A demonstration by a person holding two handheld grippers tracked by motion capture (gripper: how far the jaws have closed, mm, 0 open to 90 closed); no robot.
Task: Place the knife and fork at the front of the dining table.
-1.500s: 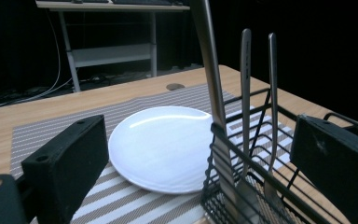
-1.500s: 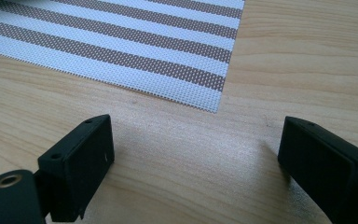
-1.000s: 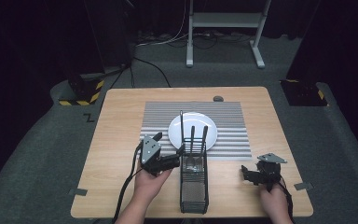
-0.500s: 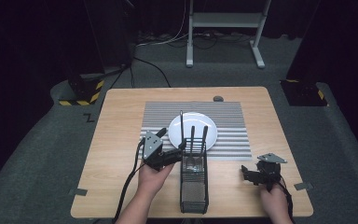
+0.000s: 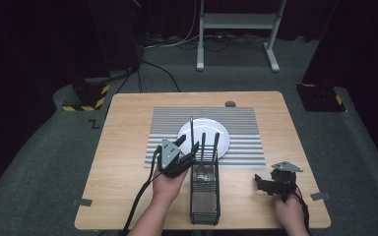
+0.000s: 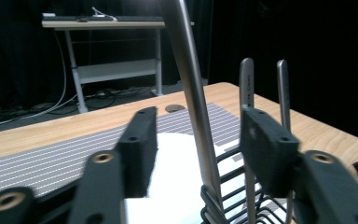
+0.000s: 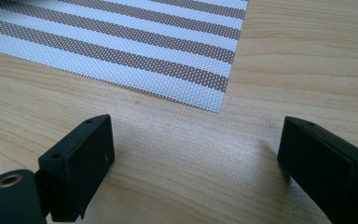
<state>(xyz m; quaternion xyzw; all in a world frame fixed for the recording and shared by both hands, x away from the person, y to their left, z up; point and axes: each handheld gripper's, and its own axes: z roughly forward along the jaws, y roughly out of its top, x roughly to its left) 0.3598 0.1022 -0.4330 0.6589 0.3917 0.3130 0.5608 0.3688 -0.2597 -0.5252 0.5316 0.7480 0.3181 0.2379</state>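
Cutlery was the work in hand: 3 long silver metal utensil handles stood upright in the black wire-mesh cutlery holder (image 5: 205,194) near the front edge of the pale wooden table (image 5: 128,147). The tallest silver handle (image 6: 191,98) leaned toward the far side and rose above the other 2 handles (image 6: 247,88).

My left gripper (image 5: 184,155) sat just beside the holder's far left corner, and in the left gripper view that tall handle ran up between its black jaws. They had just been closing around it, but I could still see a gap on each side of the handle, so I judged the pads were not yet pressing on it. My right gripper (image 5: 261,183) rested low over bare wood to the right of the holder, jaws spread wide with nothing between them; the right gripper view looked past them to the corner of the grey-and-white striped woven placemat (image 7: 168,51).

The round white plate (image 5: 211,130) lay on the placemat just beyond the holder, and I saw no cutlery on it. So, as I read it, none of the 3 pieces had been taken out yet: the first grasp was only half made, with lifting it clear and the 2 others left to do.
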